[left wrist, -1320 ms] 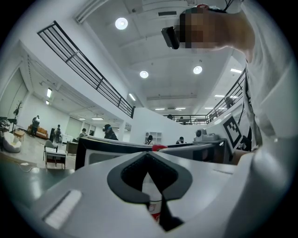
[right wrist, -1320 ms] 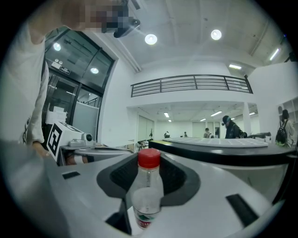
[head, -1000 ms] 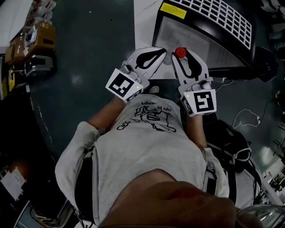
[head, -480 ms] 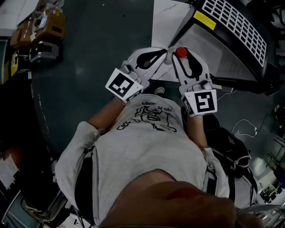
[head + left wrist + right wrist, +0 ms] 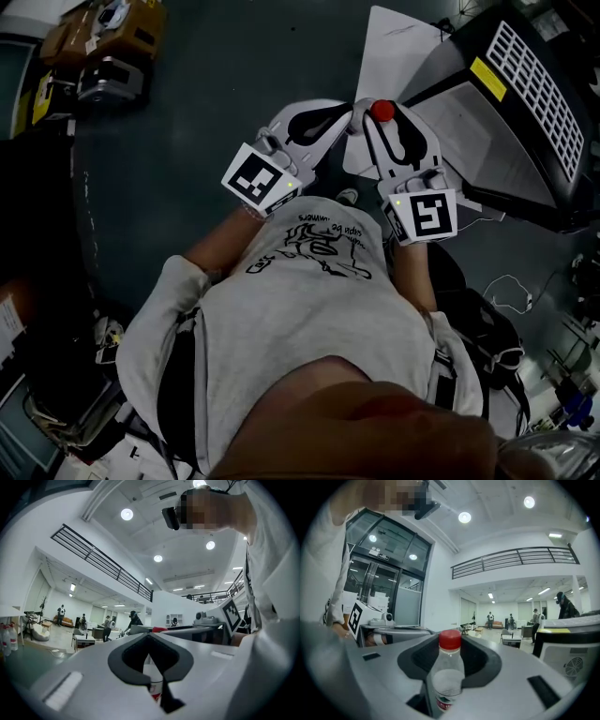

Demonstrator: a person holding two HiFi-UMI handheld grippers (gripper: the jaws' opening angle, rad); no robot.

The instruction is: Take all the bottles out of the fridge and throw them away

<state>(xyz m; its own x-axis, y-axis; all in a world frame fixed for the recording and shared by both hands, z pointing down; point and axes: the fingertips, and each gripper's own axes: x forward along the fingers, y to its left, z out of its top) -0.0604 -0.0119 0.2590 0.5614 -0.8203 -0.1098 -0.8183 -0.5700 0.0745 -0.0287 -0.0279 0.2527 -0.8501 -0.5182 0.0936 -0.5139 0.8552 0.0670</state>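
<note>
At twelve o'clock from my chest in the head view, both tools sit level over the dark floor (image 5: 216, 112), the right tool (image 5: 386, 103) clamped on a red-capped bottle (image 5: 381, 111), cap up so nothing spills. In the left gripper view, the left tool (image 5: 149, 637) seems to pinch a second bottle (image 5: 156, 686) low by its label. In the right gripper view, the red-capped bottle (image 5: 447, 677) stands upright in the grip, ready, I judge, for binning

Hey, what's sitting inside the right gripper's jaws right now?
A clear bottle with a red cap stands in the right gripper, whose jaws press on its sides. Its base, below the red label, is covered by the jaws.
</note>
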